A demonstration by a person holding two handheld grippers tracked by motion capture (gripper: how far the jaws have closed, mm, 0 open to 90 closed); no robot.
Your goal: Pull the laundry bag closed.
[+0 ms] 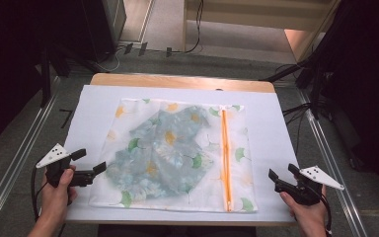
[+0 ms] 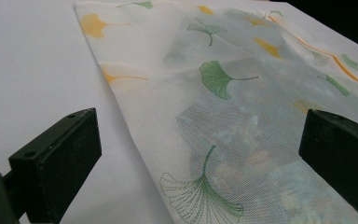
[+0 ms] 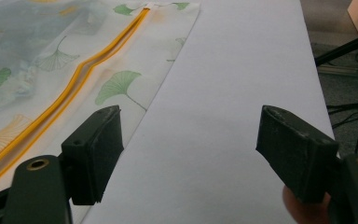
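Note:
A white mesh laundry bag [image 1: 177,153] printed with green and yellow ginkgo leaves lies flat on the table, with a blue-grey flowered garment [image 1: 160,150] showing through it. Its orange zipper [image 1: 224,158] runs along the right side and looks closed. My left gripper [image 1: 90,162] is open at the bag's left edge, low over the table; the bag's mesh [image 2: 223,121] lies ahead between its jaws. My right gripper [image 1: 282,173] is open over bare white cover, right of the bag's near right corner. The zipper [image 3: 74,88] and bag edge [image 3: 168,65] lie to its left.
A white cover [image 1: 271,138] is spread over the wooden table [image 1: 177,81], with bare margins on both sides of the bag. Dark stands and cables [image 1: 306,108] are on the floor at the right, metal rails [image 1: 17,153] at the left.

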